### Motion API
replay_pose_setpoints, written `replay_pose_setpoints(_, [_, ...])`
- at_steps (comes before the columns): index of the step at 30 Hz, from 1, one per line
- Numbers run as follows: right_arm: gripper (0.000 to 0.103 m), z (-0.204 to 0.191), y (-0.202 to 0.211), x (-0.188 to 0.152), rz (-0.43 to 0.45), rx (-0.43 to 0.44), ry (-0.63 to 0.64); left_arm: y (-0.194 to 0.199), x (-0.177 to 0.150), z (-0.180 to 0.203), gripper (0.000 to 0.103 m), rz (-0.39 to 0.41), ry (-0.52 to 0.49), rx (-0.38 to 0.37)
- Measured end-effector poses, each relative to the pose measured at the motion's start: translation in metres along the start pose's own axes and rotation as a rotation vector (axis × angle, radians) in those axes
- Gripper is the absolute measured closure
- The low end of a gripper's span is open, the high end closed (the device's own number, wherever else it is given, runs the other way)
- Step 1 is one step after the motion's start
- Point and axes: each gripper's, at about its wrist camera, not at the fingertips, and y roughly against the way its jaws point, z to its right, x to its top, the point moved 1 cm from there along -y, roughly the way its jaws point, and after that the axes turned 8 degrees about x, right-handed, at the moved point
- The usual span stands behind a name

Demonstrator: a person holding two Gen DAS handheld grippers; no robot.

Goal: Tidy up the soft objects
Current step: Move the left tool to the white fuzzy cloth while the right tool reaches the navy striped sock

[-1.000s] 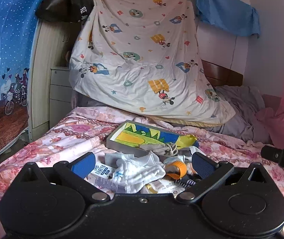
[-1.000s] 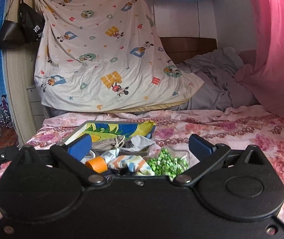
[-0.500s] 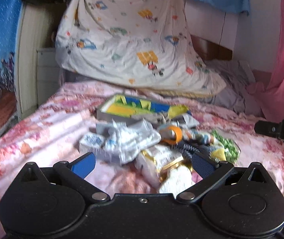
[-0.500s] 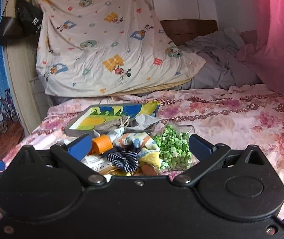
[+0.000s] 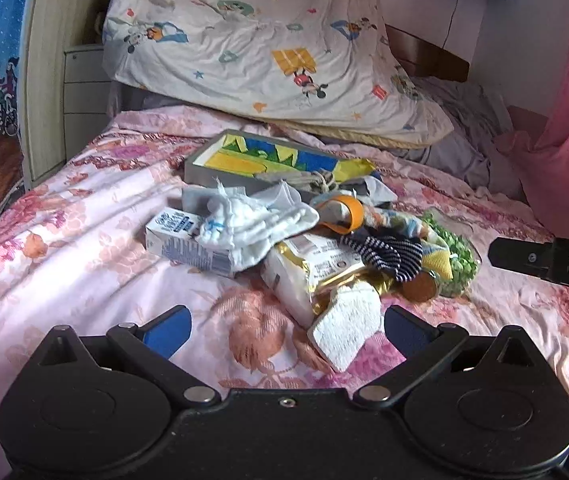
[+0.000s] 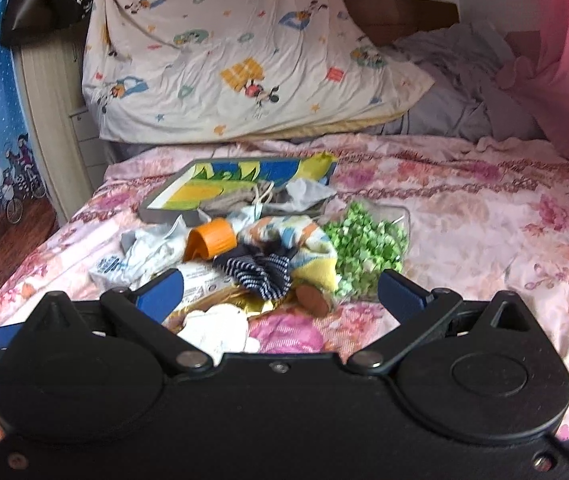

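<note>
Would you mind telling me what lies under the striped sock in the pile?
The striped sock rests on a gold snack bag and a colourful cloth. Anything deeper in the pile is covered.

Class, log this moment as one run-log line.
left gripper: open, empty | right gripper: open, empty | striped sock: in pile on bed

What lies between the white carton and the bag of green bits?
In the left wrist view: a white sock, an orange tape roll, a gold packet and a striped sock.
</note>
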Motion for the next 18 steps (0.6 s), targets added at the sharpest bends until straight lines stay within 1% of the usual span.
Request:
replay_pose_setpoints(6, [0.001, -0.0017, -0.0058, -0.0015, -0.065, 0.028, 0.000, -0.0031, -0.0009, 0.0003, 0.001, -0.017, 0.007, 0.021])
replay_pose_setpoints(11, [0.001, -0.0063, -0.0048, -0.0017, -0.064, 0.034, 0.021, -0.0046, -0.0010, -0.0011, 0.001, -0.027, 0.019, 0.027])
replay_pose_setpoints(18, [0.001, -0.0016, -0.0038, -0.0001, -0.066, 0.027, 0.011, -0.0095, -0.0013, -0.0047, 0.001, -0.057, 0.056, 0.020])
